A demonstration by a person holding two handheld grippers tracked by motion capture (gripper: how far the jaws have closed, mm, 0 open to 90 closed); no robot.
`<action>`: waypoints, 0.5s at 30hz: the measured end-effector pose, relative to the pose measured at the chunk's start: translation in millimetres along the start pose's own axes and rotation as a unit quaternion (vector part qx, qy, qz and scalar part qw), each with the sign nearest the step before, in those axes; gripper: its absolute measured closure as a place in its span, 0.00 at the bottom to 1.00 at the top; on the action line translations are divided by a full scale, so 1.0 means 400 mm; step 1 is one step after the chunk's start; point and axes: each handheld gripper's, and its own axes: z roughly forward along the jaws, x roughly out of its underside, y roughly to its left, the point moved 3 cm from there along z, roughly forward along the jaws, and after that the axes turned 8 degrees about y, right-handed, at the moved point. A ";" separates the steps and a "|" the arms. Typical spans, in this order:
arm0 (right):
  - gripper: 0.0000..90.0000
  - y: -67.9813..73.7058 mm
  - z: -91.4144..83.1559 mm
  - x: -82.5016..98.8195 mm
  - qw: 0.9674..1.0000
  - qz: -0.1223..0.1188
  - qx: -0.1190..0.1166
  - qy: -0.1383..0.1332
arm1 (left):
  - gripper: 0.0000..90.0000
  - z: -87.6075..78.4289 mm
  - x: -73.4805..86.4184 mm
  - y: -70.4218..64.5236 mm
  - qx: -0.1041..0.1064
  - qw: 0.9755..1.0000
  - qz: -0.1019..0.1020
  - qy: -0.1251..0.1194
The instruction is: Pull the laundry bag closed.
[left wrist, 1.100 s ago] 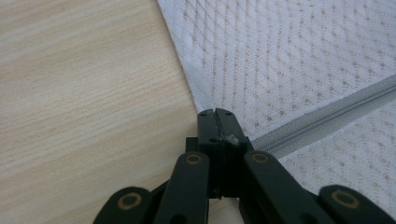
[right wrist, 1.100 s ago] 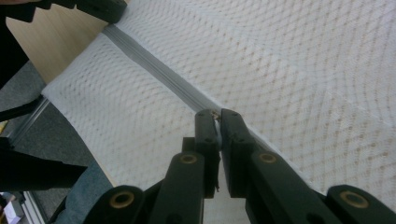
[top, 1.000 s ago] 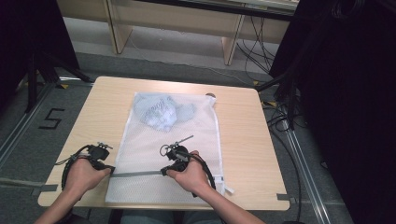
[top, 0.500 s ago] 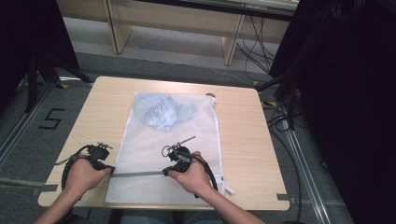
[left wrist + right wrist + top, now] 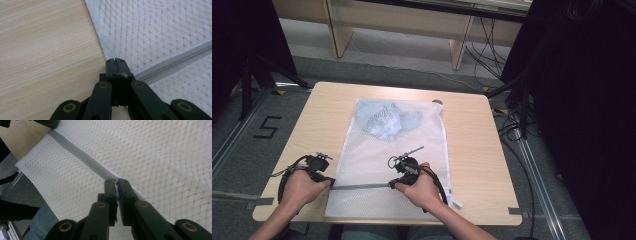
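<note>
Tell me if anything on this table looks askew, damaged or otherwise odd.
Nothing looks damaged or spilled. The white mesh bag lies flat on the table, its near edge overhanging slightly. The light blue garment sits bunched at the far end. The left gripper and right gripper are pinched at the grey zipper.

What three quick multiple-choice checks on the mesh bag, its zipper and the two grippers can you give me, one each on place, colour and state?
1. Where in the mesh bag does the light blue garment lie?
A. far end
B. near end
C. outside the bag

2. What colour is the zipper?
A. red
B. grey
C. black

3. How do the jaws of the left gripper and right gripper stand?
A. both wide open
B. both closed at the zipper line
C. one open, one closed

Answers:
1 A, the high view shows it bunched at the far end.
2 B, a grey strip crosses the white mesh.
3 B, each gripper view shows its jaws together on the zipper.
</note>
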 end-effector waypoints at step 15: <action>0.97 -0.021 -0.014 0.011 1.000 0.009 0.003 -0.004 | 1.00 0.000 0.000 0.000 0.001 1.000 -0.002 0.000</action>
